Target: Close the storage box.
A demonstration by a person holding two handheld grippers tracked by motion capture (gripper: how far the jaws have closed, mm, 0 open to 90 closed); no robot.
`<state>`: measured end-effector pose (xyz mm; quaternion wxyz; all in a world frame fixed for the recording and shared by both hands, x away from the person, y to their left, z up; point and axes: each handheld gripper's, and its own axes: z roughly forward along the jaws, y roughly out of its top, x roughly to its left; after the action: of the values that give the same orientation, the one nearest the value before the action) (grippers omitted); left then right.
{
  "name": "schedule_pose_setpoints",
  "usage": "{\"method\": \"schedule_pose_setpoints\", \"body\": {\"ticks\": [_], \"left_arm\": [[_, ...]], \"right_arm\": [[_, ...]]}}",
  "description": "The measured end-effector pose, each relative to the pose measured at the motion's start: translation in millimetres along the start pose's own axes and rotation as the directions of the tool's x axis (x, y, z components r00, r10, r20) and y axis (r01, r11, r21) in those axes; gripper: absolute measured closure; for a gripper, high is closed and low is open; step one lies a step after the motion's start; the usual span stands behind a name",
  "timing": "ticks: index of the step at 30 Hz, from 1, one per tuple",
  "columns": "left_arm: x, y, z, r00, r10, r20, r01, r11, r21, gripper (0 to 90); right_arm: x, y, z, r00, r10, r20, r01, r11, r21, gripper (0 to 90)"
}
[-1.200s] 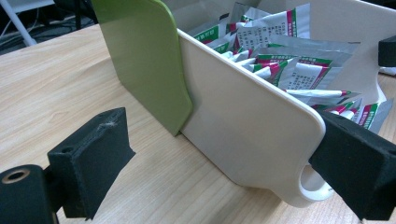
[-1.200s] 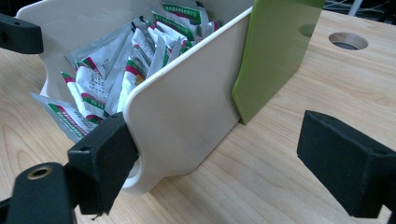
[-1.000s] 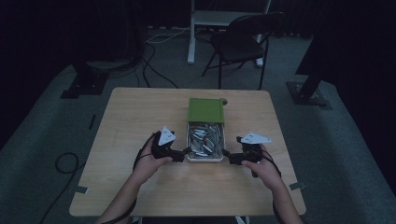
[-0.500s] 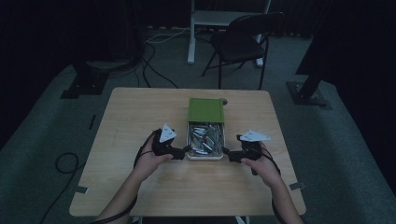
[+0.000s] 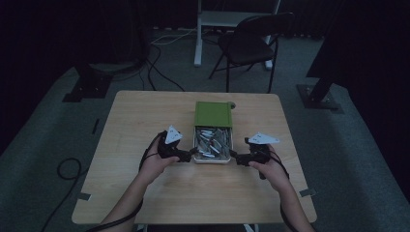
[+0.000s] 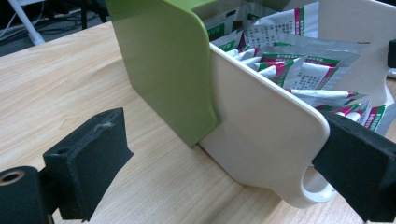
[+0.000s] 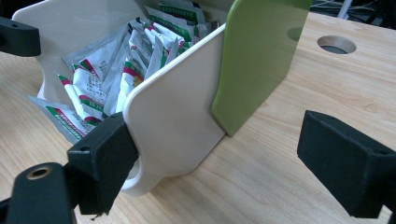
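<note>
A cream box [image 5: 212, 160] sits mid-table, with a green lid [image 5: 213, 114] over its far half and several foil sachets [image 5: 212, 142] in the uncovered near half. My left gripper [image 5: 186, 154] is at the box's near left corner, my right gripper [image 5: 237, 157] at its near right corner. In the left gripper view the gripper [image 6: 224, 172] is open, its jaws straddling the cream side wall [image 6: 261, 126] next to the lid [image 6: 163, 65]. In the right gripper view the gripper [image 7: 224, 163] is also open, one jaw against the box's handle corner [image 7: 173, 116], the other over bare table.
A round cable hole [image 7: 336, 44] pierces the tabletop just beyond the lid. Bare wood [image 5: 193, 193] lies all around the box. Beyond the table stand a dark chair [image 5: 251, 41] and a white desk frame [image 5: 198, 38]; cables [image 5: 67, 169] trail on the floor.
Both grippers have crept slightly forward beside the box. The box and lid have not moved.
</note>
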<state>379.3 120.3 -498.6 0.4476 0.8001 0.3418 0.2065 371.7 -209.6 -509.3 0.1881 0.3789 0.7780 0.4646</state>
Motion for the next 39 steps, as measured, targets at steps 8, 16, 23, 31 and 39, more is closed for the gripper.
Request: {"method": "schedule_pose_setpoints", "body": {"ticks": [8, 16, 23, 31, 39], "left_arm": [[3.1, 2.7, 2.0, 1.0, -0.009, 0.001, 0.009, 1.0, 0.002, 6.5], [2.5, 5.1, 3.7, 1.0, -0.005, 0.007, 0.005, 0.9999, 0.01, 6.4], [6.5, 7.0, 5.8, 1.0, -0.005, -0.001, 0.005, 0.9999, 0.014, 6.5], [9.5, 9.3, 8.8, 0.9999, -0.016, 0.003, 0.016, 0.9997, 0.018, 6.4], [12.3, 9.5, 10.7, 0.9995, -0.031, -0.004, 0.031, 0.9994, 0.016, 6.2]], "right_arm": [[-3.0, 3.7, 2.5, 0.9999, 0.011, 0.007, -0.011, 1.0, -0.005, 12.4], [-5.9, 3.8, 3.2, 0.9995, 0.029, 0.013, -0.029, 1.0, -0.007, 12.4], [-7.3, 6.3, 6.2, 0.9994, 0.03, 0.016, -0.03, 1.0, -0.005, 12.4], [-9.9, 9.5, 8.7, 0.9994, 0.025, 0.024, -0.025, 1.0, 0.0, 12.4], [-11.2, 10.9, 11.0, 0.9991, 0.034, 0.025, -0.034, 0.999, 0.001, 12.4]]}}
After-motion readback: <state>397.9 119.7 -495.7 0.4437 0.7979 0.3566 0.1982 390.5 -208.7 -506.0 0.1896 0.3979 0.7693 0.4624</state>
